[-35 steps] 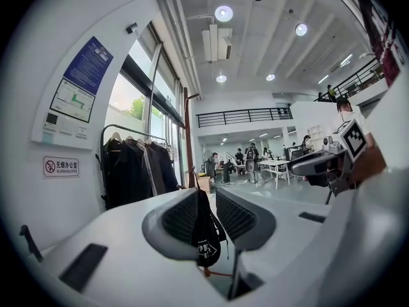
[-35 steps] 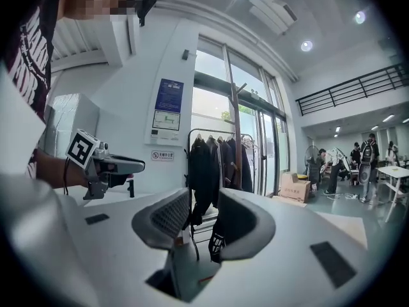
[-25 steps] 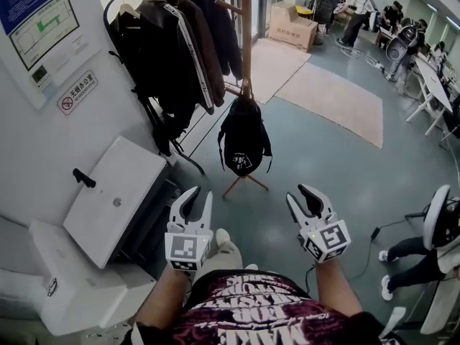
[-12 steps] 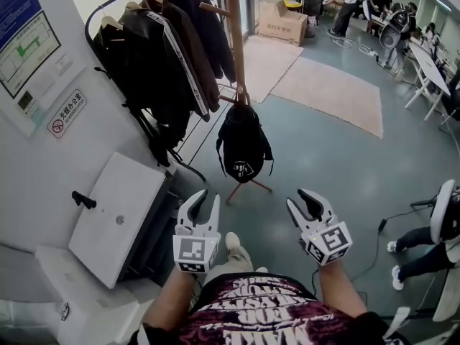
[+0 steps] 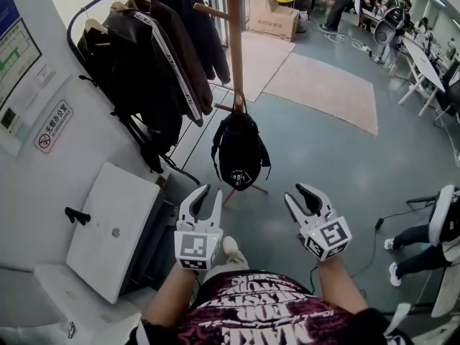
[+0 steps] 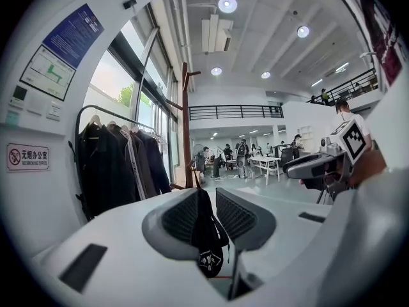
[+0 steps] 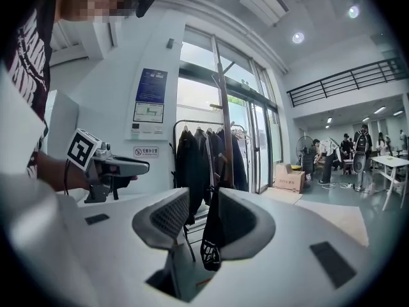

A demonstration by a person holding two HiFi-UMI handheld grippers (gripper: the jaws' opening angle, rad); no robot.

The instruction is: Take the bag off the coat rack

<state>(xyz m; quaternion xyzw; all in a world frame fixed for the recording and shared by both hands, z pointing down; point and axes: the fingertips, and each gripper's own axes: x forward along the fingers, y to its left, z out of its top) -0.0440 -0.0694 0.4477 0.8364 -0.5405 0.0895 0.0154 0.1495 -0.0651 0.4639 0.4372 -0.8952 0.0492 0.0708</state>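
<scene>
Black bag (image 5: 239, 153) hangs from wooden coat rack (image 5: 234, 42). Grey floor (image 5: 323, 164) below rack, beige rugs (image 5: 330, 92) beyond. Before rack: left gripper (image 5: 210, 190), right gripper (image 5: 293, 192), both released.

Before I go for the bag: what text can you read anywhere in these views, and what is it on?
"无烟办公室": wall sign with a red prohibition circle, left of the hanging jackets; its smaller line is unreadable.
"MAKE": upside down on the person's shirt; the other lines are unclear.
Blue poster: print too small to read.
Cardboard box: print too blurred to read.
Bag: white logo, not readable.
</scene>
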